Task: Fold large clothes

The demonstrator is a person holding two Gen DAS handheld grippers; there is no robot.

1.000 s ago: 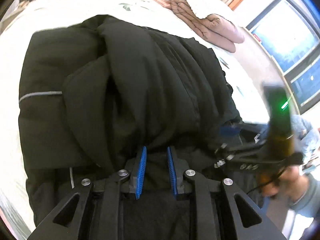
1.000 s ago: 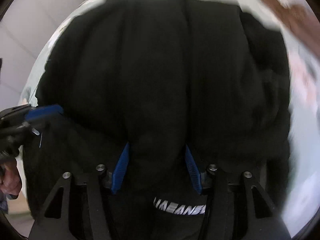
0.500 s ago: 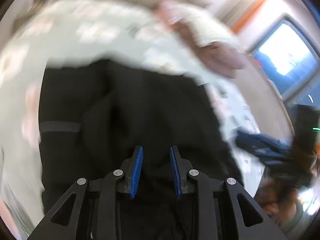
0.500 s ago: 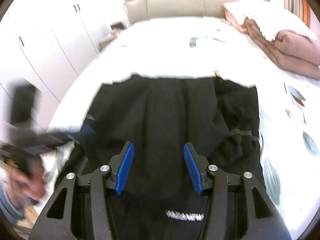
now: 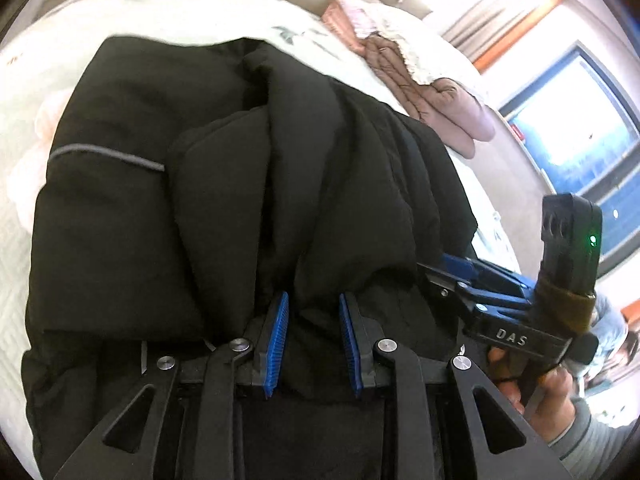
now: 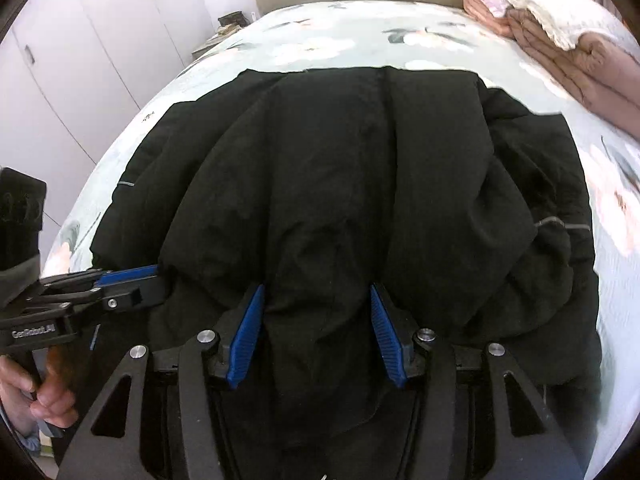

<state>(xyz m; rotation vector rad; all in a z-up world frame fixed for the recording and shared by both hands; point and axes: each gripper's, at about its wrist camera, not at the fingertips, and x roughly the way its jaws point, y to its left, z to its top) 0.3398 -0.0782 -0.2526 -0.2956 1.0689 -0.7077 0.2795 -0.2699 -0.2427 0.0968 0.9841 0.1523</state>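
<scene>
We have a black coat (image 5: pixel 248 184) spread over the bed (image 5: pixel 168 12), bunched into thick folds right in front of both grippers. Our left gripper (image 5: pixel 313 322) sits at the coat's near edge with its blue pads (image 5: pixel 277 340) narrowly parted; a ridge of black cloth lies between them, and the jaws have just been opening a little, so we cannot tell whether the pads still press on it. Our right gripper (image 6: pixel 316 322) stands about half open, with a broad fold of coat (image 6: pixel 360 184) filling the gap between its pads (image 6: pixel 246 332); whether they pinch the fold we cannot tell. To the right of the left gripper, the other tool reaches in against the coat's side, with a hand (image 5: pixel 536 384) on its handle. Beyond the coat, ahead and to the right, lies a pink quilt (image 6: pixel 560 48). Left of the right gripper stand white wardrobe doors (image 6: pixel 80 40).
</scene>
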